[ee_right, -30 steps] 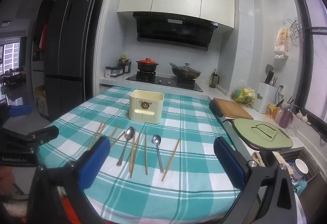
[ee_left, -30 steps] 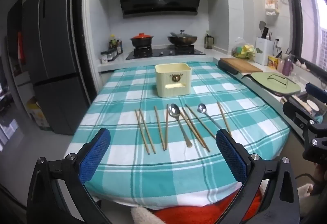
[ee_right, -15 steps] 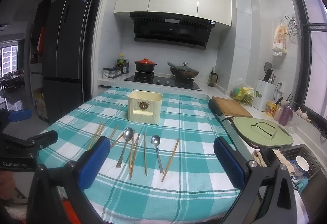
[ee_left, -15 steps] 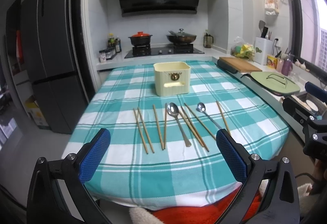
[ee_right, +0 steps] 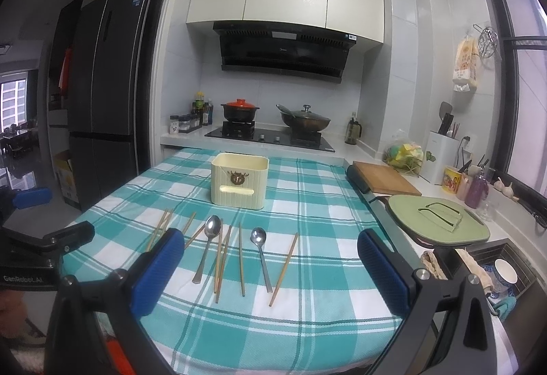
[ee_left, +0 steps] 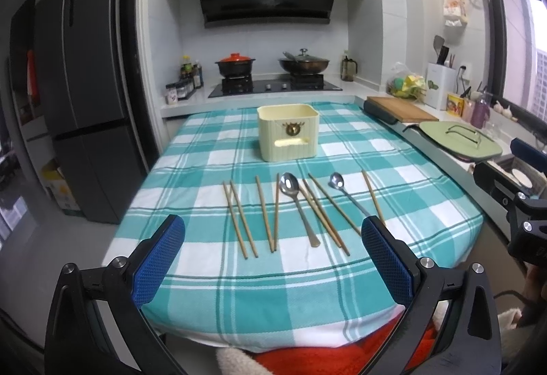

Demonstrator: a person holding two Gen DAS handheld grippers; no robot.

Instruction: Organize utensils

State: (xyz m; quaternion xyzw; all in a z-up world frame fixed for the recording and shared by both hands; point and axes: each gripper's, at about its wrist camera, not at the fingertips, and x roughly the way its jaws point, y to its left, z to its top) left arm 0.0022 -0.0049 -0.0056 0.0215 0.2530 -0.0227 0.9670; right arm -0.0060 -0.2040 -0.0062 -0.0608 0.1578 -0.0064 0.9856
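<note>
While both grippers hang back at the near edge of the teal-and-white checked tablecloth [ee_left: 342, 286], little has changed over the last second: the views have only drifted slightly (no approach begun, nothing touched). Left gripper [ee_left: 273, 258] has its jaws wide apart and empty; right gripper [ee_right: 270, 269] likewise. Wooden chopsticks [ee_left: 239, 217], a large steel spoon [ee_left: 297, 204] and a small steel spoon [ee_left: 345, 192] lie in a row just in front of the cream plastic utensil holder [ee_left: 288, 132], between it and the grippers. Judged: task not yet started.
</note>
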